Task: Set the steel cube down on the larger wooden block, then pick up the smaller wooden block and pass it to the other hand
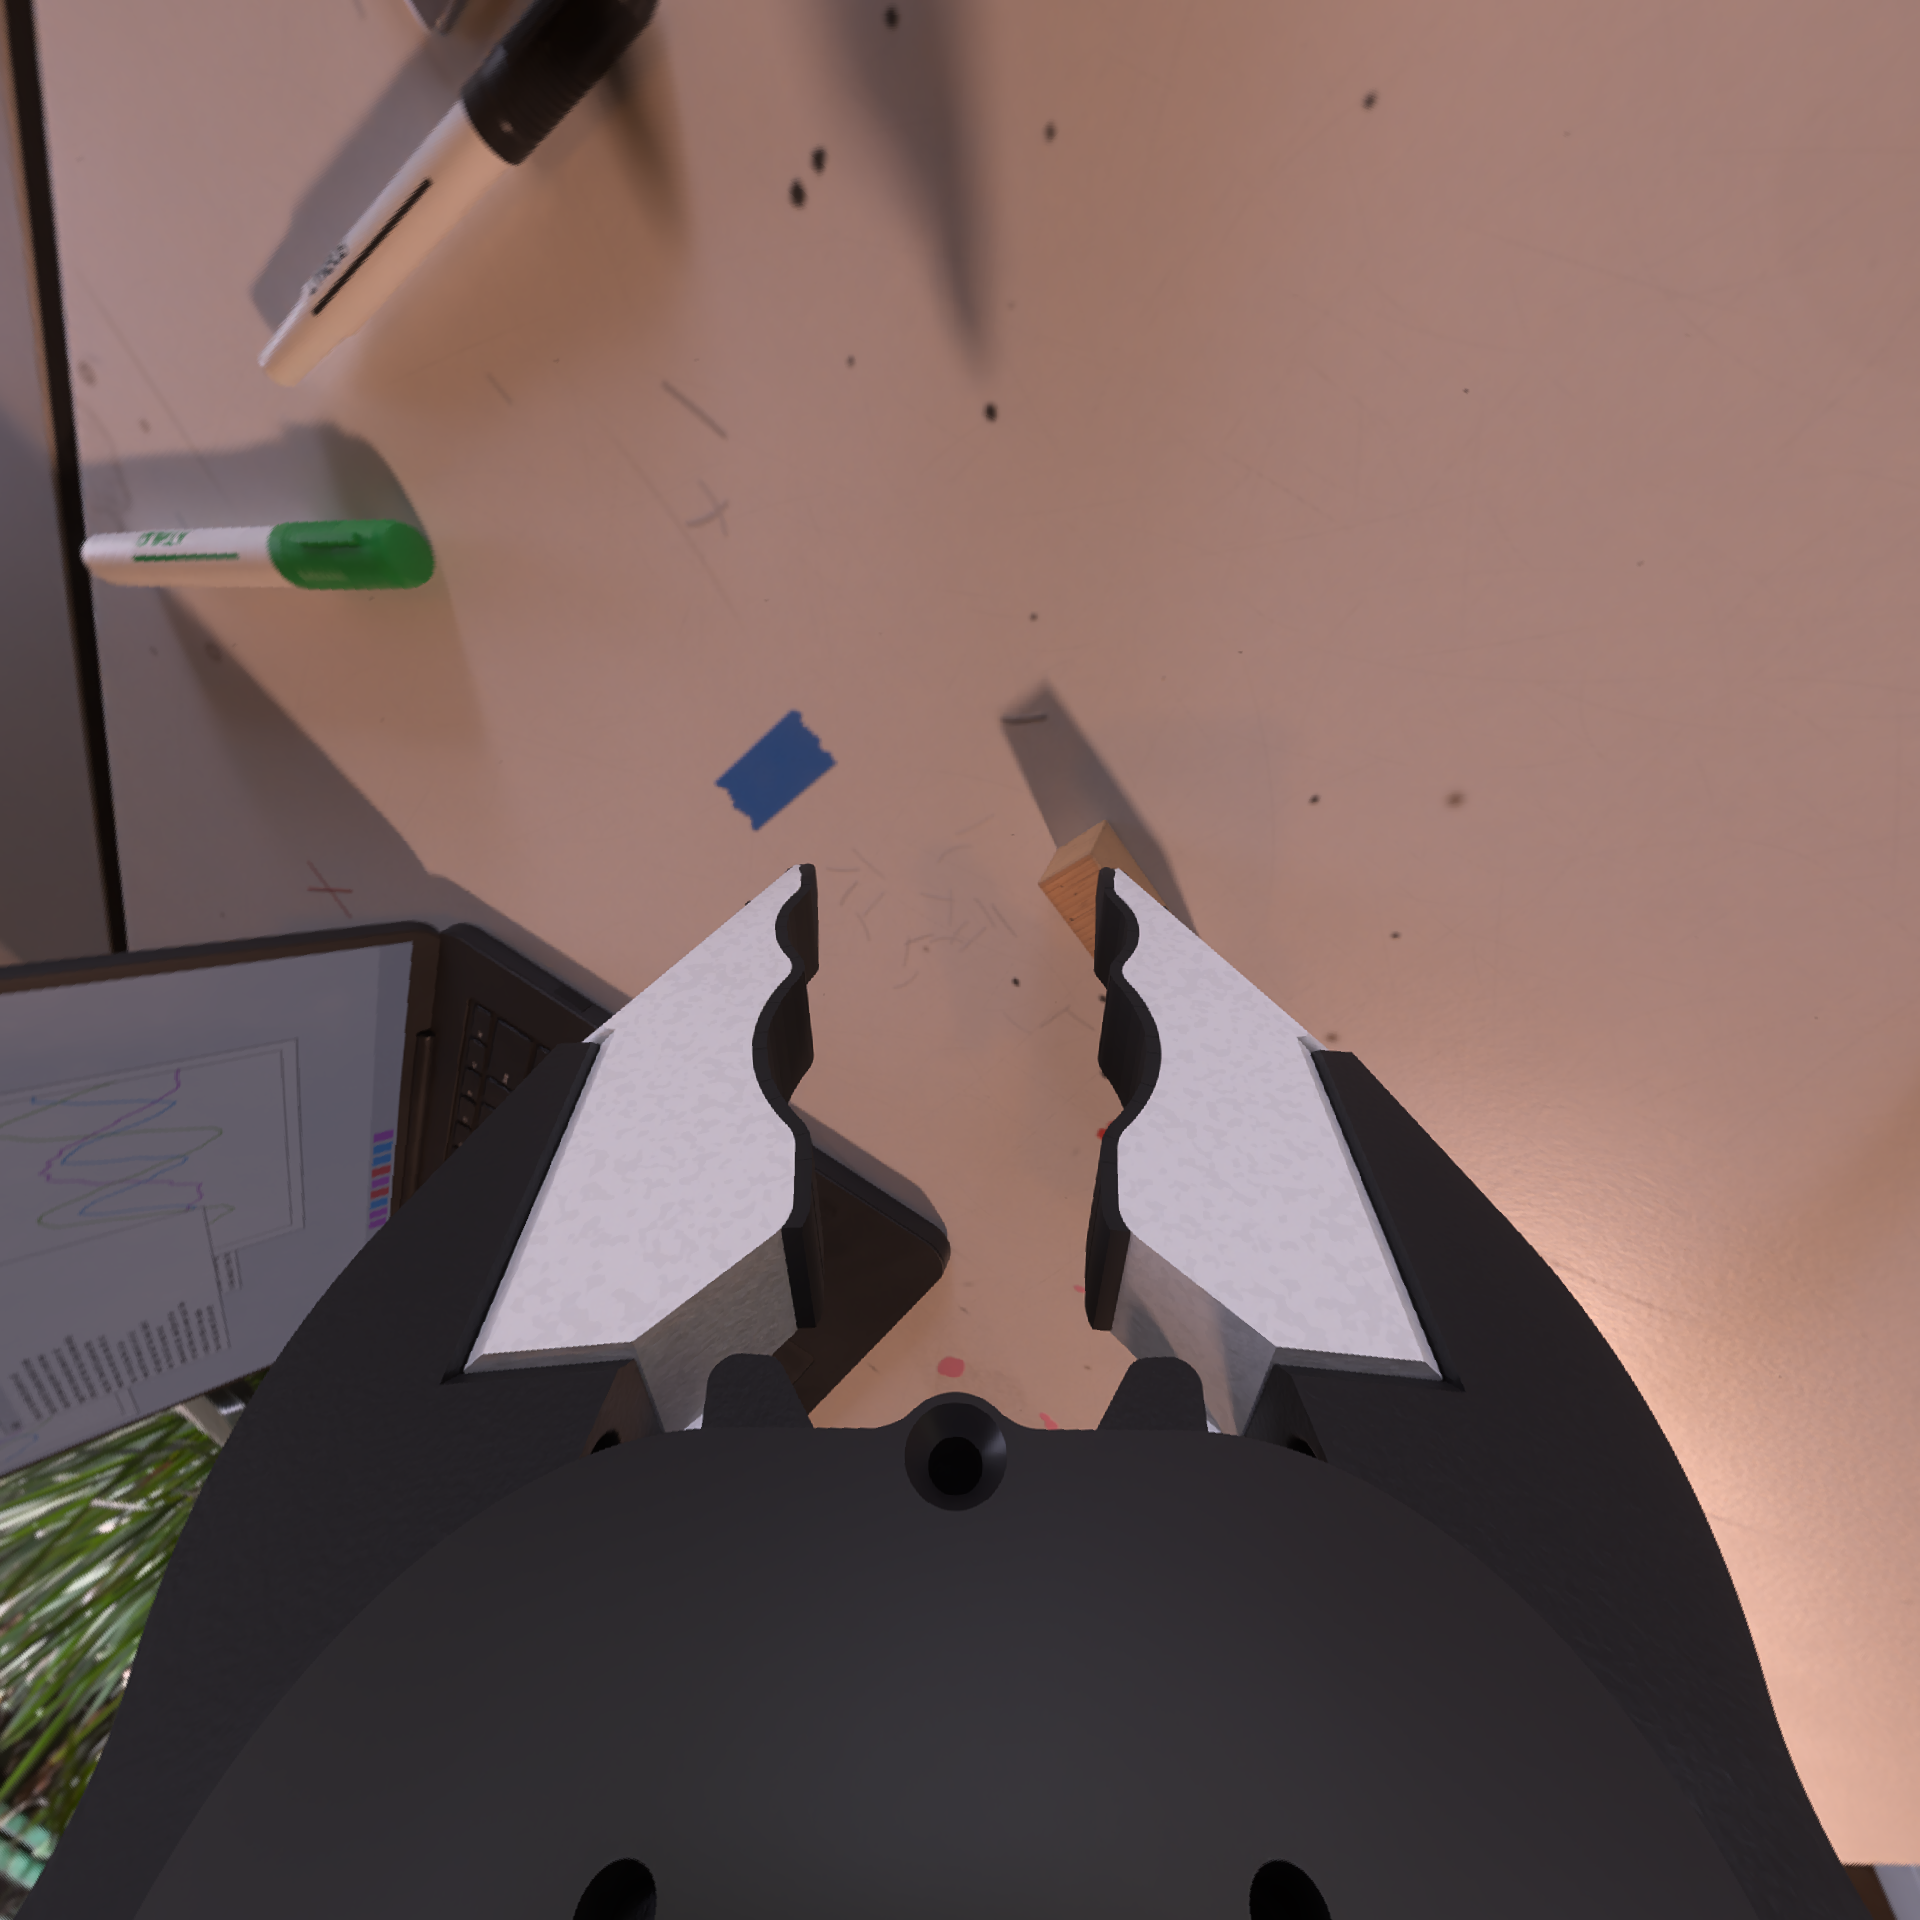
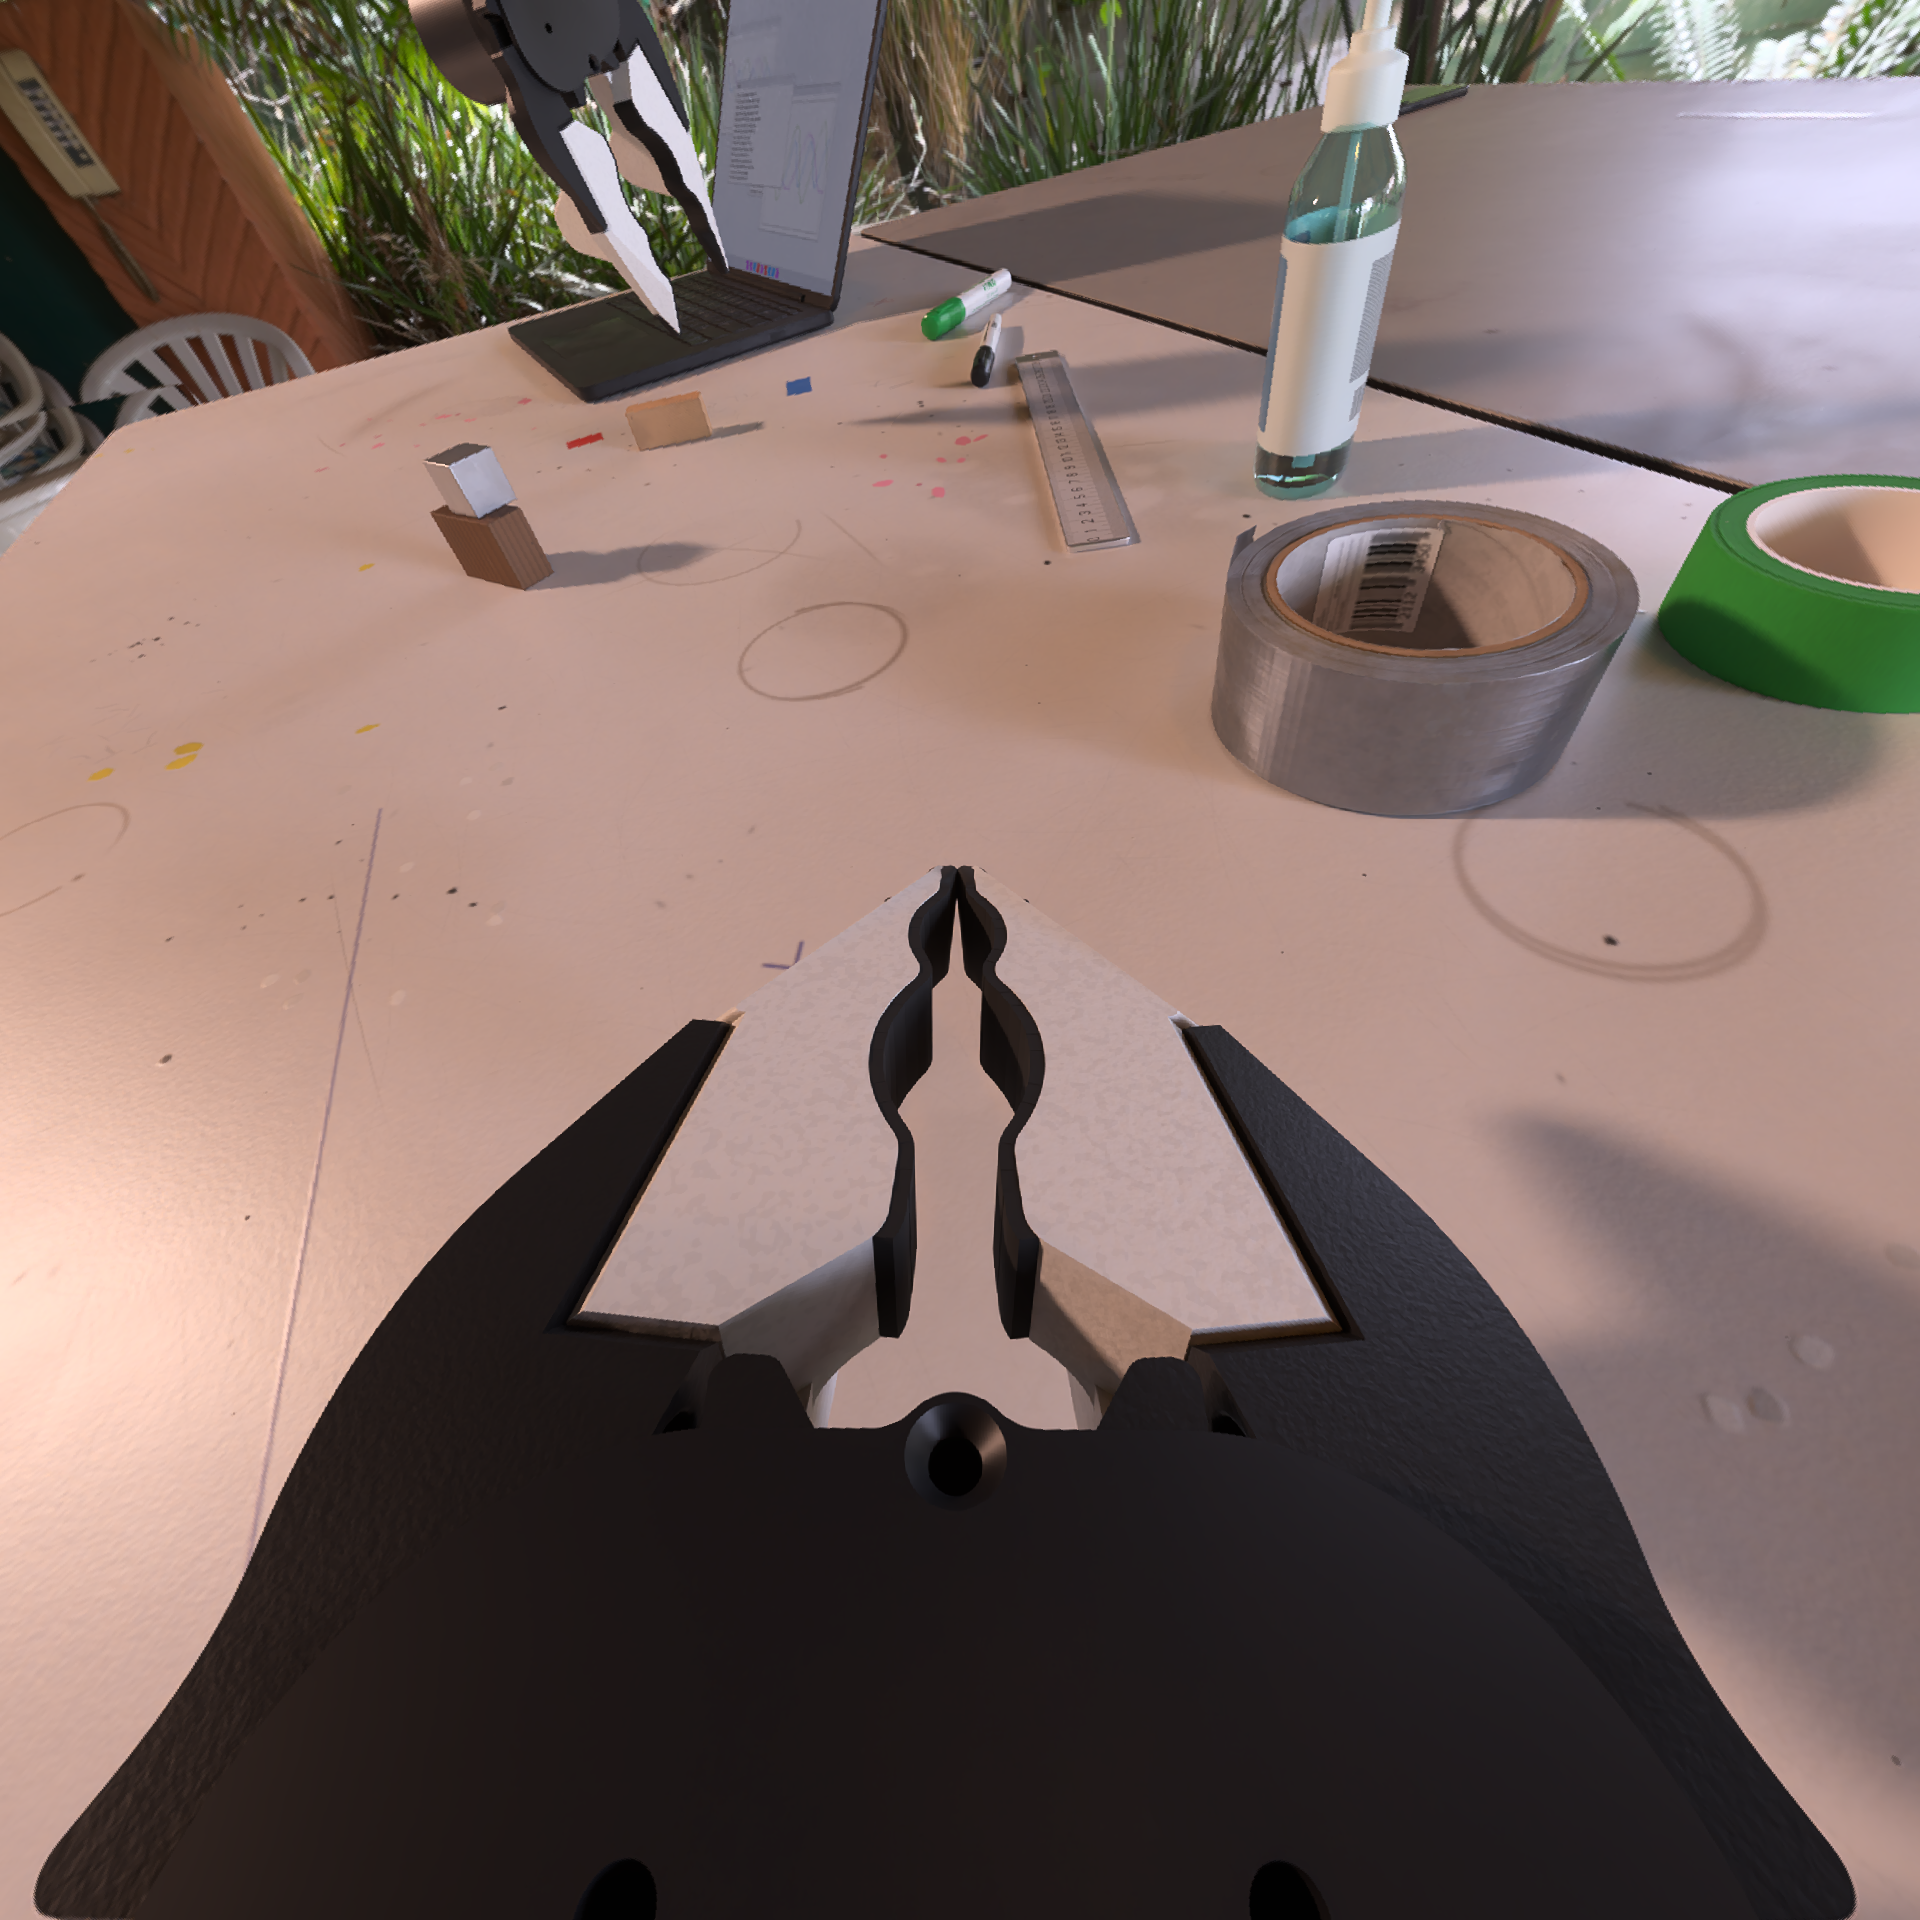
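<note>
Hovering over smaller wooden block (image 1: 1075, 883), left gripper (image 1: 956, 883) spread, empty; block beside right fingertip, off-centre; risk: finger lands on block, knocks it; steel cube (image 2: 470, 478) sits tilted on larger wooden block (image 2: 497, 549), may slip; right gripper (image 2: 956, 871) pressed together, empty.

pink table (image 2: 935, 727), white chair (image 2: 197, 358), grass (image 2: 1091, 94)

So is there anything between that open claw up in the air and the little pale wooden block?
Nothing visible. The left gripper hangs open above the table, and the small wooden block lies just beside its right finger, with only bare tabletop around it.
</note>
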Tool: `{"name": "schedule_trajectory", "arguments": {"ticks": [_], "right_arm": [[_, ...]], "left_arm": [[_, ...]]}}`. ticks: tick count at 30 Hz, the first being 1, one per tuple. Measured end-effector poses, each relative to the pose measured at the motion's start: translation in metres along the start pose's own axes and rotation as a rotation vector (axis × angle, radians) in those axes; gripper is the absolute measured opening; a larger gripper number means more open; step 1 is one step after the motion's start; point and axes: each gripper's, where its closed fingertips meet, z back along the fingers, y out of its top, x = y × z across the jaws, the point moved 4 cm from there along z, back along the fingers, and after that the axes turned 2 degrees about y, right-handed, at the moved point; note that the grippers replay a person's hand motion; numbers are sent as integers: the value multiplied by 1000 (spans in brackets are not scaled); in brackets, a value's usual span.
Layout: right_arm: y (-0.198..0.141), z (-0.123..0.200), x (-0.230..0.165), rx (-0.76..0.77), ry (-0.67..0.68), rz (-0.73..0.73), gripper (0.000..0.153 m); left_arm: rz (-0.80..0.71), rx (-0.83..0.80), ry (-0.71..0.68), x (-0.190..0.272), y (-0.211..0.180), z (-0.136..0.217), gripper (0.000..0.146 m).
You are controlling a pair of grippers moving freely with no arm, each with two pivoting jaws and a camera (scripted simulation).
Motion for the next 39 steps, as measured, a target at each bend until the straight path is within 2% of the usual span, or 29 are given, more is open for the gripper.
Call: {"name": "schedule_trajectory", "arguments": {"ticks": [5,9,16,20,28,39], "right_arm": [[1,0,-1,2,4,2,0],[1,0,-1,0,8,3,0],[1,1,-2,5,12,-1,0],[2,1,-2,9,22,-4,0],[4,4,-4,24,32,-6,0],[3,5,-5,22,39,-6,0]], "left_arm": [[46,-44,-18,3,-11,-3,57],[117,-111,-130,17,-23,-11,51],[432,-224,-270,28,-39,-31,45],[536,-264,-305,30,-41,-33,43],[640,-324,-363,36,-38,-40,40],[686,-336,-360,31,-40,-44,23]]}}
